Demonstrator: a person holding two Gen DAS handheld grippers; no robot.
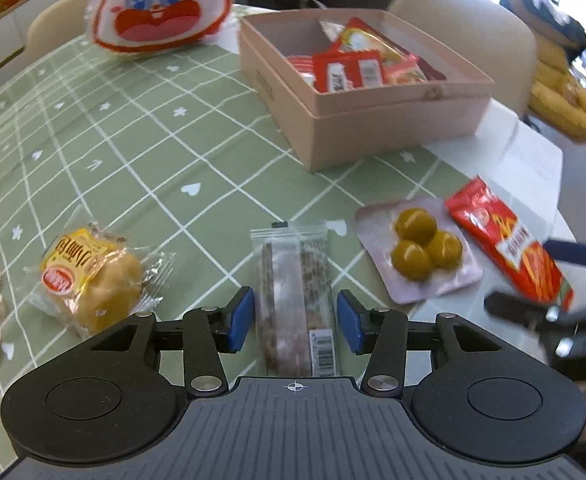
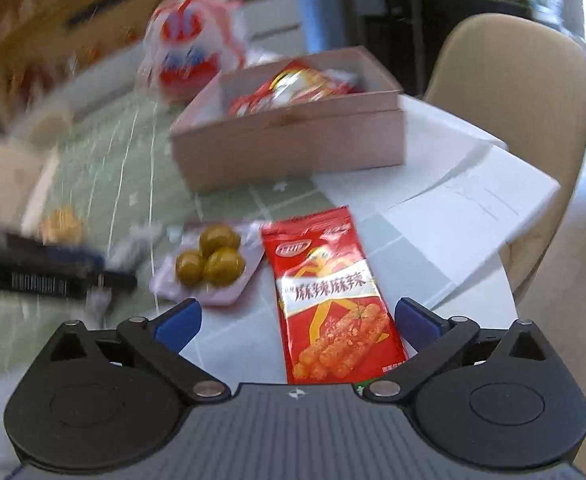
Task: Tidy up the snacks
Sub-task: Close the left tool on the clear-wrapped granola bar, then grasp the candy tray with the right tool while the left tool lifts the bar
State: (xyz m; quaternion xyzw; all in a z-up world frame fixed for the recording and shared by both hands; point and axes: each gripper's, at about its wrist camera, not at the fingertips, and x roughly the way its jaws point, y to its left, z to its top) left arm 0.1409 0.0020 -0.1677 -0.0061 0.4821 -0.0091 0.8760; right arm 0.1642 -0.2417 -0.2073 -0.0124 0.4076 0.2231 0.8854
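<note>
Between our left gripper [image 1: 296, 320] pads lies a clear-wrapped snack bar [image 1: 296, 300], lengthwise along the pointing line, barcode end nearest us. Both blue pads stand clear of the wrapper with a gap each side, so left is open, gripping nothing.

Left of that gripper: a small bun in a yellow wrapper [image 1: 93, 276], flat on the green checked tablecloth [image 1: 133, 140]. Right of it: a pale pouch with three olive-green balls [image 1: 421, 250], then the red spicy-strip packet [image 1: 505, 248] just beyond, edges close or overlapping, can't tell which.

Ahead and right of the left gripper sits the pink box [image 1: 373, 120], lid off, already holding several red packets [image 1: 349, 70]. Ahead-left, a white and red bunny-face bag [image 1: 161, 4], upright.

Our right gripper [image 2: 297, 320] is spread wide open. Same red spicy-strip packet [image 2: 333, 300] lies flat between its jaws, nearer the right pad, which sits at the packet's edge; we can't tell whether they touch. Left pad is well clear. Not gripped.

From the right gripper, the olive-ball pouch [image 2: 209, 264] is just ahead-left, the pink box [image 2: 293, 140] straight ahead, further off. Left gripper [image 2: 93, 270] shows blurred at far left. A beige chair [image 2: 513, 120] stands beyond the table edge, ahead-right.
</note>
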